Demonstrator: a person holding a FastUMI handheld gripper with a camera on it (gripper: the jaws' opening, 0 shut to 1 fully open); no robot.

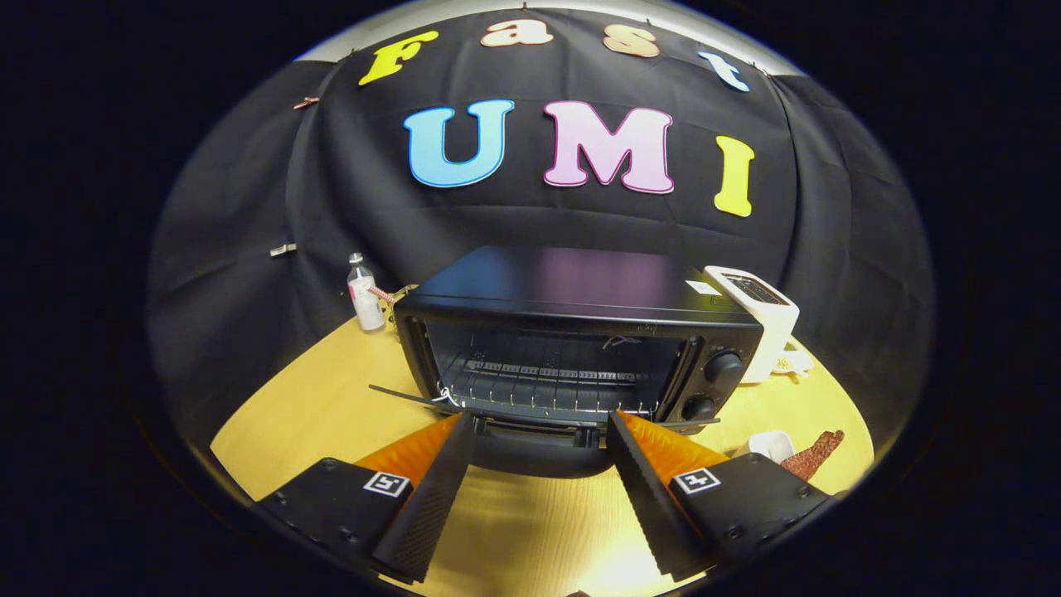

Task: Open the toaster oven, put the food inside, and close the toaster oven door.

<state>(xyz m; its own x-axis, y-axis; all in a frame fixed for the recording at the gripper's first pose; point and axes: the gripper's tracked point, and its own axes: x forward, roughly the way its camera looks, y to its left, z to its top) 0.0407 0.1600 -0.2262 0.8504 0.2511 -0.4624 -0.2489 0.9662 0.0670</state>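
The toaster oven [572, 340] stands on the yellow worktop [307, 423] with its door [535, 452] folded down flat toward the camera, the wire rack [551, 377] bare inside. The hand-held gripper [539, 431] sits just in front of the oven, fingers spread wide on either side of the lowered door's handle and holding nothing. So the opening looks done — the step in hand, by my reading, is fetching the food.

A brown food piece [816, 452] lies right of the oven, beside a small white dish [771, 444]. Best to draw back clear of the door before swinging right, then close on the piece along its narrow width.

A white toaster [758, 319] stands at the oven's right rear; a small bottle [365, 294] stands to its left. Labels on the bottle and oven top are too small to read.
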